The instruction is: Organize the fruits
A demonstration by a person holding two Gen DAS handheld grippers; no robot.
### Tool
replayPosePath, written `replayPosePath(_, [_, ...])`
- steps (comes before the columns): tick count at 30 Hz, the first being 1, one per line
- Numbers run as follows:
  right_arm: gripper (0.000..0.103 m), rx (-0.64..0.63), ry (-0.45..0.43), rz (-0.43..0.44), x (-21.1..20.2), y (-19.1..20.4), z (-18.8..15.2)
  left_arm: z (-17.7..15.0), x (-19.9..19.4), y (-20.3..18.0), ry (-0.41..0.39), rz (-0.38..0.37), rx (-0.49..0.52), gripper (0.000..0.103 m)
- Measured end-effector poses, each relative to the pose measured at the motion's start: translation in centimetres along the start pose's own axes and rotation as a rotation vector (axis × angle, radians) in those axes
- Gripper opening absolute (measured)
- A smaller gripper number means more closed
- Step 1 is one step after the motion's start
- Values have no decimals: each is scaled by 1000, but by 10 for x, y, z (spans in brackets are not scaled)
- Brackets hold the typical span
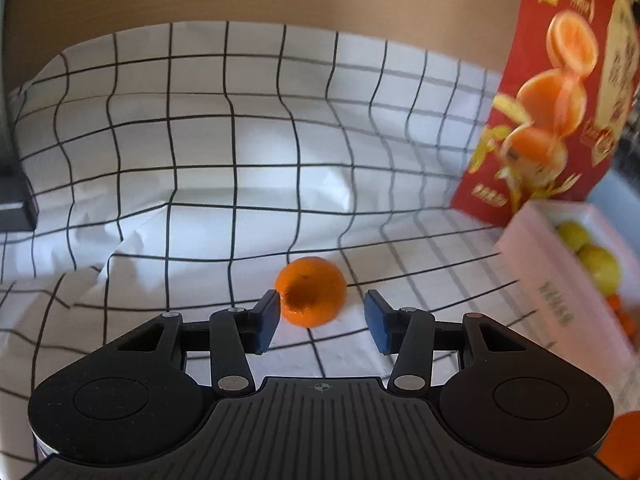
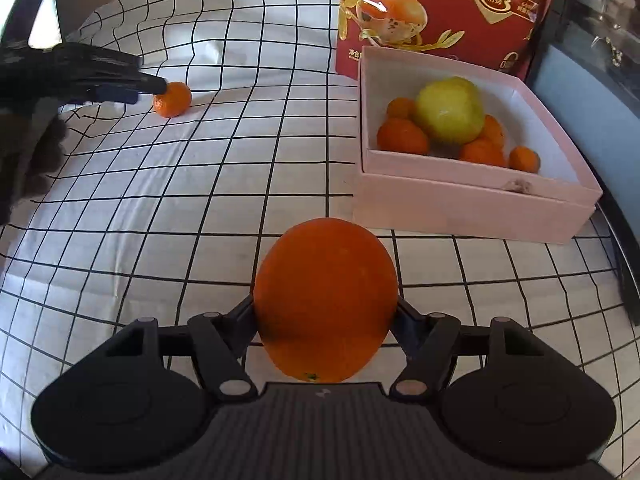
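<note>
Right tongs (image 2: 326, 312) are clamped on the orange (image 2: 326, 300), just short of the box (image 2: 472, 204). I'd lift it clear of the near wall before letting go. Left tongs (image 1: 320, 316) gape empty around the mandarin (image 1: 311, 291), far left of the box; centre it first.

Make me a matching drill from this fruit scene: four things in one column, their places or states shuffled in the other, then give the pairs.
Things:
1. large orange
2. small mandarin
3. yellow-green fruit
4. red carton

Places or states:
A. stands behind the pink box
B. gripped in the right claw
C. lies in the pink box
D. on the checked cloth, between the open left claw's pads

Pairs: 1-B, 2-D, 3-C, 4-A
</note>
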State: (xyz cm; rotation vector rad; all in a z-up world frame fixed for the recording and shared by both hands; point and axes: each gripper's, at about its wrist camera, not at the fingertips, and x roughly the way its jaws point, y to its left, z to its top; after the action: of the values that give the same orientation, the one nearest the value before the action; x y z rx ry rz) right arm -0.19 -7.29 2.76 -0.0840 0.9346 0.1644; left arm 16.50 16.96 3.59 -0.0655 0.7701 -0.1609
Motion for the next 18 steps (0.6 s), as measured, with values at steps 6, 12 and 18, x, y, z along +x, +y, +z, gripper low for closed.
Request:
replayPosePath(6, [72,-36,-32,-10,-5,3,-10,-1,20,-6,39,60,30,51])
replayPosePath(12, [79,20,-24,7,4,-9,-17,1,36,-7,76,79,23,53])
replayPosePath(18, [87,18,-50,7,4,-13,-22,1,37,-15,88,73,47,52])
